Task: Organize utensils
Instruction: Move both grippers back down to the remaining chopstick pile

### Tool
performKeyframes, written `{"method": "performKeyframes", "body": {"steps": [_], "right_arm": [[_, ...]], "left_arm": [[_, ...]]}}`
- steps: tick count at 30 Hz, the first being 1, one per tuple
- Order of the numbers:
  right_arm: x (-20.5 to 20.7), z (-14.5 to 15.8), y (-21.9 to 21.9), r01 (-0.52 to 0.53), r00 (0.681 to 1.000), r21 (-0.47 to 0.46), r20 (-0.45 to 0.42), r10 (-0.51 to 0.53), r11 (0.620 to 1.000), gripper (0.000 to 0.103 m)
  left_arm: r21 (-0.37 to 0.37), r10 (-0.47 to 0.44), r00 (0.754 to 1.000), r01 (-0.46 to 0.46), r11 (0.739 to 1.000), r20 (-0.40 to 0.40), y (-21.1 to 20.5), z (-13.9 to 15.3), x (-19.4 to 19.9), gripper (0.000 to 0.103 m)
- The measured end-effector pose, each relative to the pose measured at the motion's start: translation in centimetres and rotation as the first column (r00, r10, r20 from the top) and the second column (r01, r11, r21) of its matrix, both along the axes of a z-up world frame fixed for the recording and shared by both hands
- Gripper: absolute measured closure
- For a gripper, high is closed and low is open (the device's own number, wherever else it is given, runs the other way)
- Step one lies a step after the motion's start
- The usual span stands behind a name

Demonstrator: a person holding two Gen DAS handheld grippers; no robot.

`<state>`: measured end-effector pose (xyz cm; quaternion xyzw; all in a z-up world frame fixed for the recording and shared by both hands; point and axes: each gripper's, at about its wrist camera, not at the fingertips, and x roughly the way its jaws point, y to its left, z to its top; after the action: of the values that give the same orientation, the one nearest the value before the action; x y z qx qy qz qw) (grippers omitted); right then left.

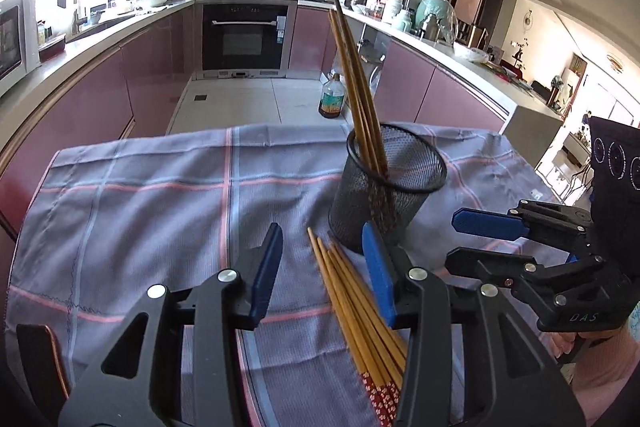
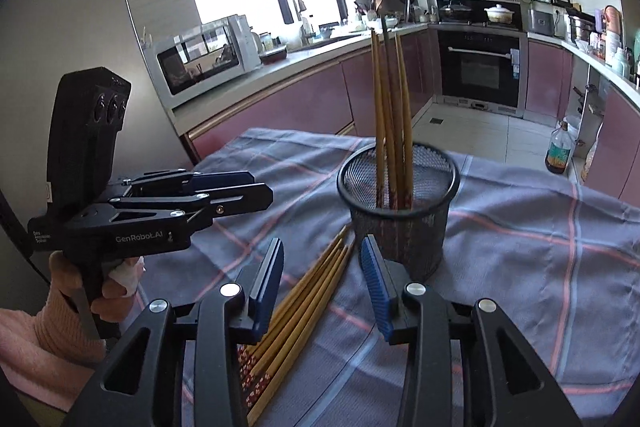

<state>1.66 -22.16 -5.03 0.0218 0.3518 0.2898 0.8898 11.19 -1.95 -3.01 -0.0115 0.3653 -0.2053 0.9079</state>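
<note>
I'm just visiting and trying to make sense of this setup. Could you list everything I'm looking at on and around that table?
mesh cup: one, black, upright on the cloth.
chopsticks in the cup: a few, wooden, standing tips up.
loose chopsticks: a bundle, wooden with red patterned ends, lying on the cloth in front of the cup.
cloth: one, grey-blue with pink stripes, spread over the table.
bottle: one, dark liquid, on the kitchen floor.
oven: one, black, built in at the far wall.
microwave: one, white, on the counter by the window.
left hand-held gripper: black with blue pads, open, empty.
right hand-held gripper: same, open over the loose chopsticks.
</note>
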Motion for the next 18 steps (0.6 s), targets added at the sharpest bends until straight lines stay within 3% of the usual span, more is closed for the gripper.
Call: {"method": "performKeyframes", "body": {"steps": [8,18], "right_arm": [[0.0,-3.9,1.1,0.005,0.99,-0.018,-0.141,-0.007,1.0,0.065],[-0.5,-5.5,2.4,0.024,0.987,-0.079,-0.157,-0.036,0.997,0.067]], "left_arm": [[0.03,-0.034,0.993,0.037,0.999,-0.112,-0.5,-5.3,-1.4,0.062],[0.046,-0.062,0.986,0.07,0.996,-0.156,-1.6,-7.6,-2.5,0.062]]}}
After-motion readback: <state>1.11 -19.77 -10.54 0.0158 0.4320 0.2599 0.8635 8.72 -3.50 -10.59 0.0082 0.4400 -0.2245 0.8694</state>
